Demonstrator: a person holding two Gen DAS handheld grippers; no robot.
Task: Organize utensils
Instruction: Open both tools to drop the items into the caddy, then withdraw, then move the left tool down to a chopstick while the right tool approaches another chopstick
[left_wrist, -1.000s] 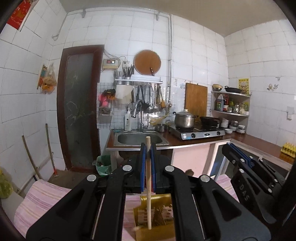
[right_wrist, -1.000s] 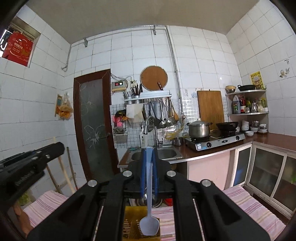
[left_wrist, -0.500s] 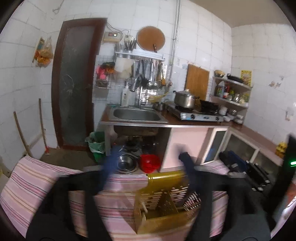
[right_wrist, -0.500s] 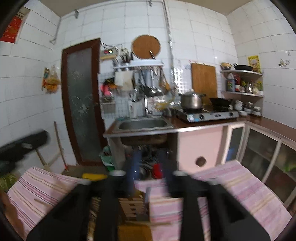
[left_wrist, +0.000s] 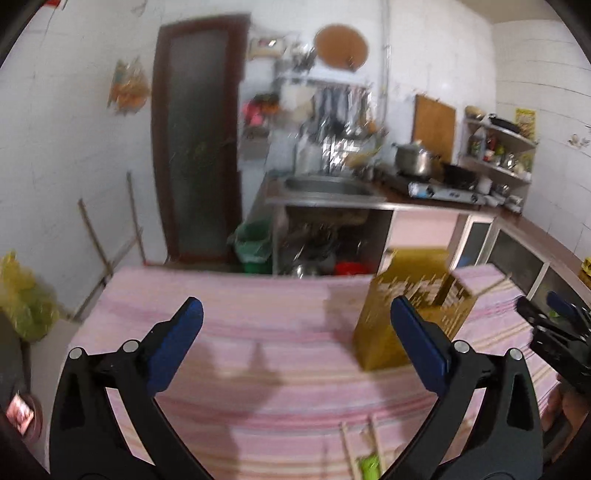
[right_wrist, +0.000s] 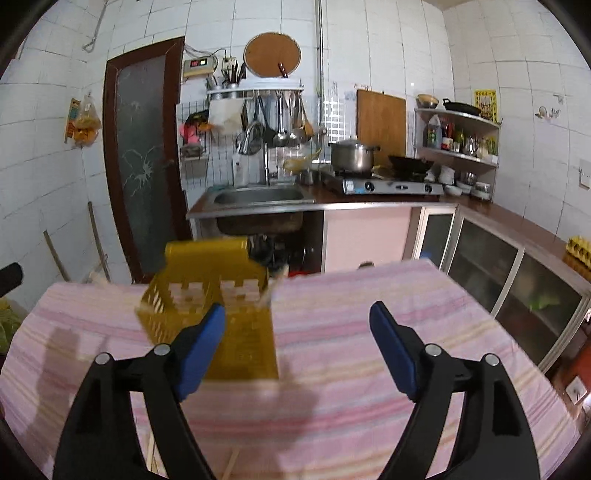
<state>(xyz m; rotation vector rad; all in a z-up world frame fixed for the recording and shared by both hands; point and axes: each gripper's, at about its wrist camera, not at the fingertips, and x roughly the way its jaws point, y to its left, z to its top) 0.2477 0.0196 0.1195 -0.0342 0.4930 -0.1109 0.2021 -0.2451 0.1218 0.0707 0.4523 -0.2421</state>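
**Plastic, cloth, steel and tile**

The slotted yellow plastic utensil caddy (right_wrist: 207, 295) looks matt. It stands on a soft pink striped woven tablecloth (right_wrist: 369, 332). At twelve o'clock, the brushed stainless-steel sink (right_wrist: 258, 195) gleams dully. Glossy white ceramic wall tiles (right_wrist: 388, 44) reflect light.

Even, fairly bright indoor light; source not in view. Soft shadows on striped cloth (left_wrist: 258, 369) below both grippers. Left wrist view heavily motion-blurred, sink wall smeared; right wrist view sharper, yellow basket (right_wrist: 221, 317) blurred. Strong fisheye bending, black vignette at corners, mild glare on tiles
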